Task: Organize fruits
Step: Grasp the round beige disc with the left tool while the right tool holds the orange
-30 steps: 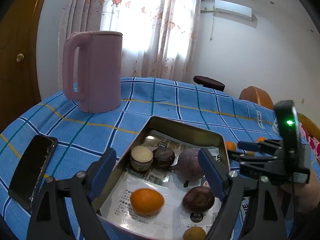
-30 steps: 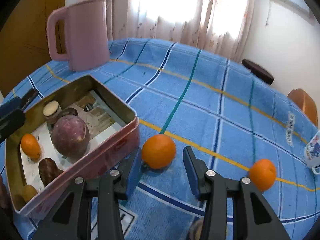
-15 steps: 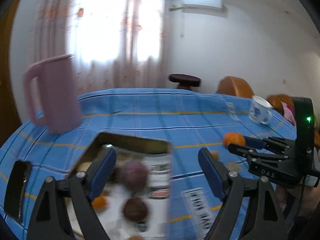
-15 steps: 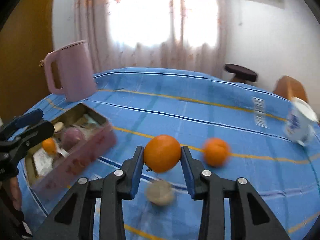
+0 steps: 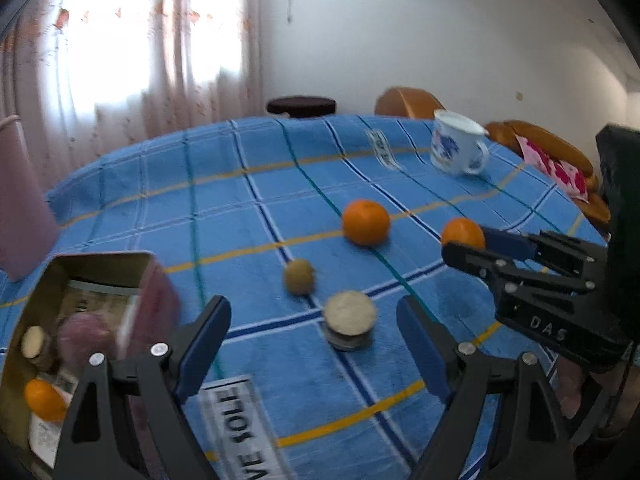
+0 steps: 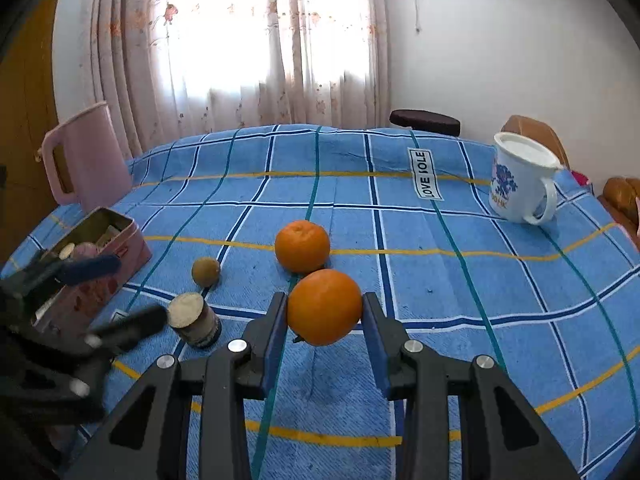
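While your right tool [image 6: 324, 312] clamps an orange [image 6: 324, 306] between its blue pads, lifted clear of the blue checked cloth [image 6: 460, 280] on the counter, the pink tin [image 6: 120, 248] sits open at the far left of that view. In the left wrist view the tin [image 5: 160, 292] shows a paper lining, a purple fruit [image 5: 82, 336], a small orange fruit [image 5: 42, 398] near its front and a pale cut round piece [image 5: 32, 342] at its left wall; the picture is blurred there, so anything else inside cannot be told.

Your left tool [image 5: 312, 344] stands wide with nothing between its pads, angled down at the cloth right of the tin. Just ahead of it lies a cut fruit [image 5: 350, 314] with its pale face up, and a small brownish-green fruit [image 5: 299, 276] a little beyond. A second orange [image 5: 366, 222] rests farther out on the cloth, just behind the held one in the right wrist view.

A white mug [image 6: 520, 180] with a blue print stands at the far right of the counter, and a pink pitcher [image 6: 84, 156] at the far left behind the tin. Your right tool reaches in from the right edge of the left wrist view, tilted downward.
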Demonstrator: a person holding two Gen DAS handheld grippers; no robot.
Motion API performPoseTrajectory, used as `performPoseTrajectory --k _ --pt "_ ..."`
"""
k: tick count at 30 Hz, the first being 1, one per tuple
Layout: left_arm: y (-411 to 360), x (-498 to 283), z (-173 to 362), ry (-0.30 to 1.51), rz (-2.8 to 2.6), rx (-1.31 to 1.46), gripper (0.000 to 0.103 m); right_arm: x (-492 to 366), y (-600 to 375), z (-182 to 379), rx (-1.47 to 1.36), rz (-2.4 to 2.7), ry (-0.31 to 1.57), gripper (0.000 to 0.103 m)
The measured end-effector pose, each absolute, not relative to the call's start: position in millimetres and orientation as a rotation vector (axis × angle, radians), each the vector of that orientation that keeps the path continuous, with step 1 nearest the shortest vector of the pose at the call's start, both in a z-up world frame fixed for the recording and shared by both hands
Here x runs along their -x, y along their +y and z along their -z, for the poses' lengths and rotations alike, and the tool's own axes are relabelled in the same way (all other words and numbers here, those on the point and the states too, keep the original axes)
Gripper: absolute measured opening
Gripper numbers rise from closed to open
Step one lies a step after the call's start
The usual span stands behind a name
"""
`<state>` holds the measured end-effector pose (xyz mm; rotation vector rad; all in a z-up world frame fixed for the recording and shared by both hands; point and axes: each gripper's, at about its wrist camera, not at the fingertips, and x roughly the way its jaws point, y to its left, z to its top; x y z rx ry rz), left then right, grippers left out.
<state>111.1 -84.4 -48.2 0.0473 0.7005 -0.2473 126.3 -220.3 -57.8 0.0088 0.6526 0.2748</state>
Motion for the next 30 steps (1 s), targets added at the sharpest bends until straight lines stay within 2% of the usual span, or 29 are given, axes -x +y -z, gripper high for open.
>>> performPoseTrajectory --k 4,6,7,8,11,30 --pt "-96.1 -121.0 57.7 0.755 0.270 -0.059 0.078 -127.0 -221.6 59.4 -0.027 -0.280 0.653 0.039" --pt "-96.6 -126.6 61.9 0.792 0.286 -0.043 0.067 -128.1 -221.0 60.3 -0.030 -0.285 0.656 0.039" --pt "-97.0 -128.2 63.3 0.800 0.290 -0.039 0.055 -128.9 -221.1 61.0 -0.031 -0.288 0.659 0.039" --pt "-97.5 -129.2 64.9 0.814 0.299 -0.036 0.048 -129.6 -221.0 61.6 -0.033 -0.291 0.663 0.039" --pt "-96.6 -128.5 65.2 0.819 0.329 -0.021 0.035 -130.1 -220.0 62.0 -0.035 -0.303 0.666 0.039" --pt "-81.3 -106.5 42.9 0.634 0.248 0.004 0.035 -111.8 -220.2 52.0 -0.031 -0.360 0.564 0.039"
